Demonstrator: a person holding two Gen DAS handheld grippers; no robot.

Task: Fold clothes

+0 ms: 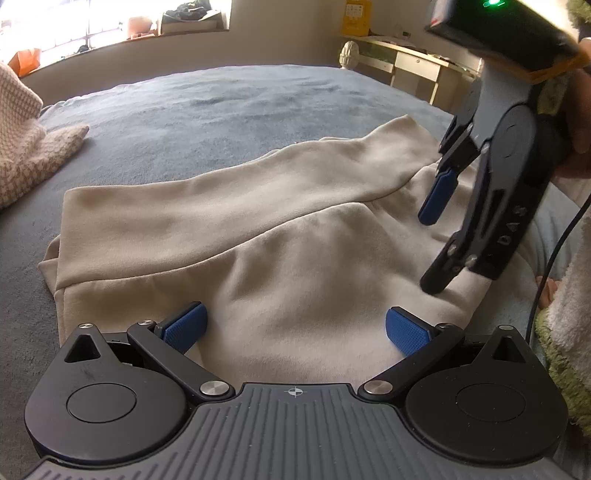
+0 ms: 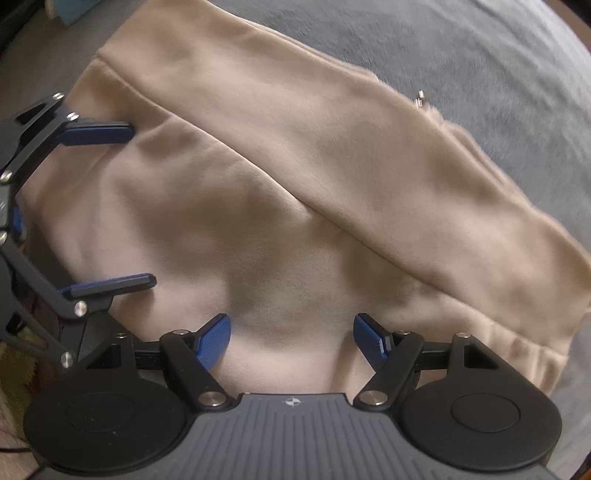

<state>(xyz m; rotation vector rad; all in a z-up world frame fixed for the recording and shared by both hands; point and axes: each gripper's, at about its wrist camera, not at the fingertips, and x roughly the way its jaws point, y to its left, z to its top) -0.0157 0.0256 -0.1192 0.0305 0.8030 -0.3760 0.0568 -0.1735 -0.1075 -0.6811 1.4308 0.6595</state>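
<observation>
A beige sweatshirt lies flat on the blue-grey bedspread, one sleeve folded diagonally across its body. My left gripper hovers open over the garment's near edge, its blue pads wide apart with only cloth below. My right gripper reaches in from the right, open, one fingertip close to the cloth. In the right wrist view the same sweatshirt fills the frame. There the right gripper is open above it, and the left gripper stands open at the left.
A pink knitted garment lies at the bed's left edge. A windowsill with clutter and a pale desk stand beyond the bed. A hand in a fuzzy green-and-white sleeve and a black cable are at the right.
</observation>
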